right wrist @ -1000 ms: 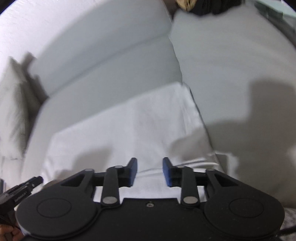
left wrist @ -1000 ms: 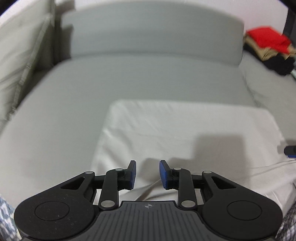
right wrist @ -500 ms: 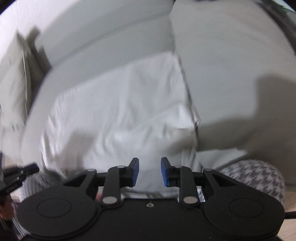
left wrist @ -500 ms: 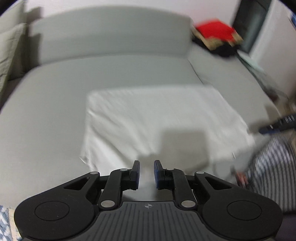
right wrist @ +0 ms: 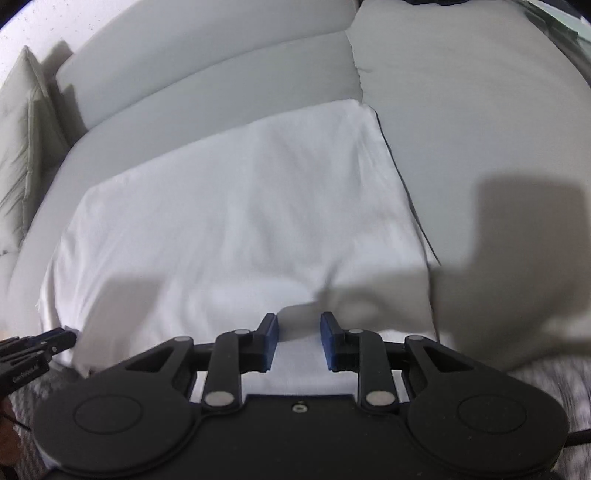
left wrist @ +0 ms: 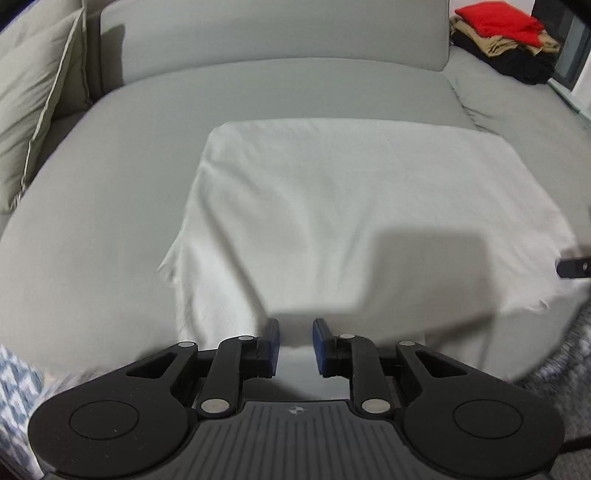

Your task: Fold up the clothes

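Note:
A white garment (left wrist: 354,206) lies spread flat on the grey sofa seat (left wrist: 110,177), its near edge draped over the seat front. My left gripper (left wrist: 295,338) is open and empty, just above the garment's near edge. My right gripper (right wrist: 298,332) is open and empty over the near right part of the same garment (right wrist: 240,206). The right gripper's tip shows at the right edge of the left wrist view (left wrist: 574,266). The left gripper's tip shows at the lower left of the right wrist view (right wrist: 33,350).
A pile of red, tan and black clothes (left wrist: 502,40) sits at the sofa's far right. A grey cushion (left wrist: 33,92) leans at the left end. The sofa backrest (left wrist: 273,33) runs behind. Patterned fabric (left wrist: 14,391) shows at the lower left.
Both grippers have pulled back and risen from the garment's near edge, and their fingers have opened a little wider than half a second ago. The garment lies spread flat.

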`<state>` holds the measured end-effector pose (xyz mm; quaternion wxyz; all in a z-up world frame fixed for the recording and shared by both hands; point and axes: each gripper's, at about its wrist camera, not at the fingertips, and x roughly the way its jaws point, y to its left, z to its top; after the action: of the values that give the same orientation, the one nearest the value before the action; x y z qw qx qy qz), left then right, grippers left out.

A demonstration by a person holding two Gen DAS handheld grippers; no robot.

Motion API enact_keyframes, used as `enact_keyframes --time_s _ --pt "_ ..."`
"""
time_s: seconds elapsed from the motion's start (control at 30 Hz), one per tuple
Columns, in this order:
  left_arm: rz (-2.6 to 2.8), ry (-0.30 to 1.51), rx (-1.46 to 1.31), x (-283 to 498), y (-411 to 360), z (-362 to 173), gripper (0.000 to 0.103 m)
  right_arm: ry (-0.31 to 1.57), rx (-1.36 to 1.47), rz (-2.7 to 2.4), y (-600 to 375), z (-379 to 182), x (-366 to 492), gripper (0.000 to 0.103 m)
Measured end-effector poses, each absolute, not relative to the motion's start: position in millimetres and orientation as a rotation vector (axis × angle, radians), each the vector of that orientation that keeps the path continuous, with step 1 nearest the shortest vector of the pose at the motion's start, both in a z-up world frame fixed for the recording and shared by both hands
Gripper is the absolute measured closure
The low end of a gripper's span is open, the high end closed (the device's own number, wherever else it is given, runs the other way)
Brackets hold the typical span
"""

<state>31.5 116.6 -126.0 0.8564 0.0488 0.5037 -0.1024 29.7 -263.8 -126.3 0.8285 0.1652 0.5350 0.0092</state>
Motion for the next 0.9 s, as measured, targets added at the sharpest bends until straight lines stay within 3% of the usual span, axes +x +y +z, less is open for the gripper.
enact_keyframes --time_s 0.13,0.2,0.27,0.37,0.7,0.9 --pt "-0.195 0.952 -0.034 44.5 158.0 -96.3 0.083 1.079 0.437 0.047 -282.5 -104.2 14.6 0.075" --pt "-0.153 0.886 -0.091 63.3 172.3 -84.4 0.082 1.021 0.510 0.076 -284.3 -93.4 20.0 0.062" --pt "-0.133 0.848 -0.147 85.4 183.4 -80.6 0.068 0.982 0.557 0.116 -274.0 -87.7 31.7 0.055" --pt "-0.131 0.826 -0.214 122.1 196.7 -92.2 0.066 0.975 0.593 0.192 -256.7 -91.1 47.9 0.048" --pt "-0.165 0.955 -0.645 211.7 246.3 -163.8 0.070 1.085 0.734 0.253 -211.7 -142.0 83.9 0.049" --pt "-0.279 0.988 -0.755 219.6 250.5 -181.3 0.081 1.091 0.753 0.243 -211.4 -149.8 91.3 0.048"
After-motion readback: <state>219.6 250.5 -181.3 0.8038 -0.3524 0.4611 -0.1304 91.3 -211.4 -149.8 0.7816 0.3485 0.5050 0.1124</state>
